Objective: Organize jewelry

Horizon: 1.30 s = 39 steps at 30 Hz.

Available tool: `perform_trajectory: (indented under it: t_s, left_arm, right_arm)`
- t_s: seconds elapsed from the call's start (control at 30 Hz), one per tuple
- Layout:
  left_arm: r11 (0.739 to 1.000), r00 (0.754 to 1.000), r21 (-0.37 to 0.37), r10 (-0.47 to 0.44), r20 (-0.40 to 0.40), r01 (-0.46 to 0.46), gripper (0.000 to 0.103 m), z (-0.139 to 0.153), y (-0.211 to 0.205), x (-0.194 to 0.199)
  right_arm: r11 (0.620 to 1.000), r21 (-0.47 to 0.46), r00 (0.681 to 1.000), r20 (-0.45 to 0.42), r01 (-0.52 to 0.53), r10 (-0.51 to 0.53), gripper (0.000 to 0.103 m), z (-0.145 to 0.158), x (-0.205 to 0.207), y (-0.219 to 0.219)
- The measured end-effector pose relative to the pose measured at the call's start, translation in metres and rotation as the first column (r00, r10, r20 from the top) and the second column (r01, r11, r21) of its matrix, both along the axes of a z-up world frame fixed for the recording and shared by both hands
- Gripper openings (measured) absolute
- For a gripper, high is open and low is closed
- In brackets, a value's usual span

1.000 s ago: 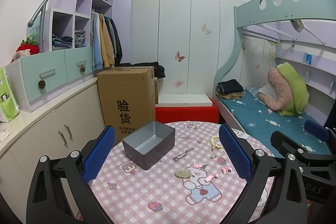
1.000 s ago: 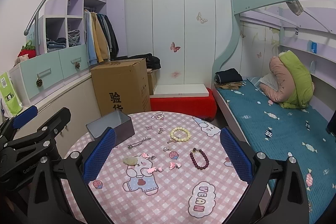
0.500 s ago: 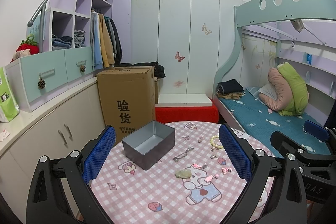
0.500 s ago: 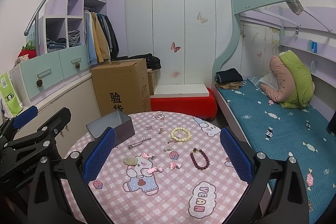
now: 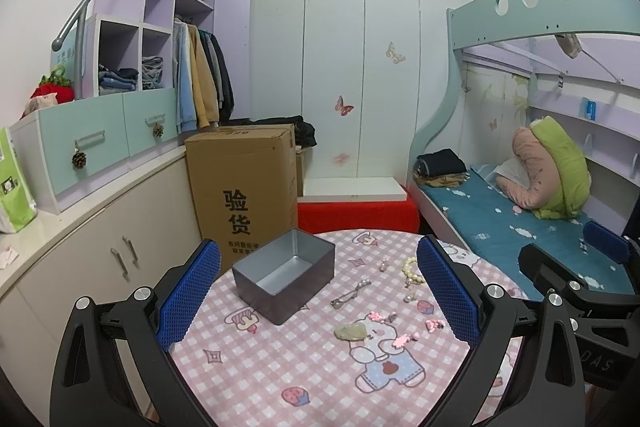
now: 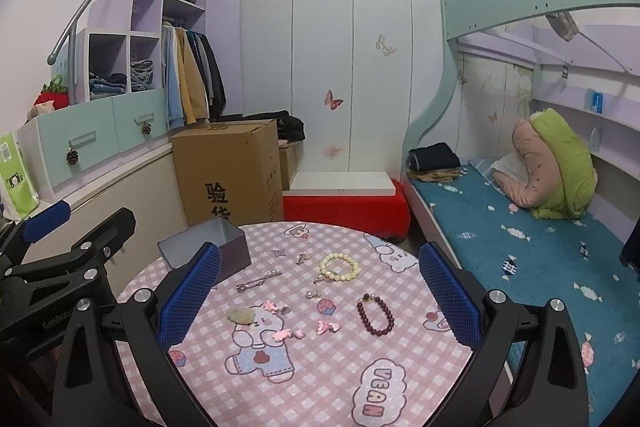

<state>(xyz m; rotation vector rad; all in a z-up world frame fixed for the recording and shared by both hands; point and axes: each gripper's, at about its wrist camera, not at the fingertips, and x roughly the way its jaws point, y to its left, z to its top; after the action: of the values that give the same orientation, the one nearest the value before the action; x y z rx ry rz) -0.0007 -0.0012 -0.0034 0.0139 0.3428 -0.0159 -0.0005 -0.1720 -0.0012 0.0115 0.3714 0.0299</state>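
An open grey metal box (image 5: pixel 284 281) (image 6: pixel 224 251) stands at the left of a round table with a pink checked cloth (image 5: pixel 280 367) (image 6: pixel 320 379). Loose jewelry lies to its right: a cream bead bracelet (image 6: pixel 340 267) (image 5: pixel 412 269), a dark red bead bracelet (image 6: pixel 376 315), a silver pin (image 6: pixel 256 281) (image 5: pixel 350 295), a pale green stone (image 6: pixel 240 315) (image 5: pixel 352 331) and small pink pieces (image 6: pixel 286 334). My left gripper (image 5: pixel 318 291) is open above the near table, empty. My right gripper (image 6: pixel 320 295) is open too, over the jewelry, holding nothing.
A cardboard box (image 5: pixel 244 187) stands behind the table, beside a red bench (image 5: pixel 356 215) with a white board. Cupboards and drawers (image 5: pixel 92 147) run along the left. A bunk bed with a blue cover (image 6: pixel 520 247) and a pillow is on the right.
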Motion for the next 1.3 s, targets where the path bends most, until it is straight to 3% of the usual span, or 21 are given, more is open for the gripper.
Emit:
perform_trajectory:
  t_s: [0.2,0.37,0.53,0.67,1.03,1.3]
  left_arm:
    - [1.0,0.999,-0.004,-0.02,-0.042,0.02,0.096,-0.008,0.0,0.014]
    - [0.999,0.991,-0.008,-0.043,-0.13,0.042,0.096,-0.029,0.002,0.03]
    - [0.995,0.953,-0.067,-0.086,-0.291,0.069,0.096,-0.063,0.01,0.053]
    - [0.988,0.935,-0.137,-0.112,-0.337,0.069,0.096,-0.086,0.018,0.06]
    - [0.982,0.896,0.052,-0.144,-0.421,0.183,0.096,-0.131,-0.016,0.07]
    - [0.994,0.83,-0.014,-0.102,-0.548,0.113,0.096,-0.16,-0.003,0.117]
  right_arm:
    - [1.0,0.014,1.0,-0.031,-0.007,0.008,0.097,-0.009,0.01,-0.004]
    - [0.999,0.03,0.994,-0.104,-0.02,0.023,0.097,-0.029,0.022,-0.006]
    - [0.999,0.033,0.973,-0.228,-0.039,0.045,0.097,-0.065,0.038,-0.008]
    - [0.997,0.045,0.946,-0.315,-0.061,0.072,0.097,-0.093,0.046,-0.009]
    - [0.999,0.003,0.899,-0.437,-0.041,0.038,0.097,-0.139,0.061,-0.027]
    - [0.998,0.016,0.879,-0.473,-0.053,0.054,0.097,-0.154,0.081,-0.036]
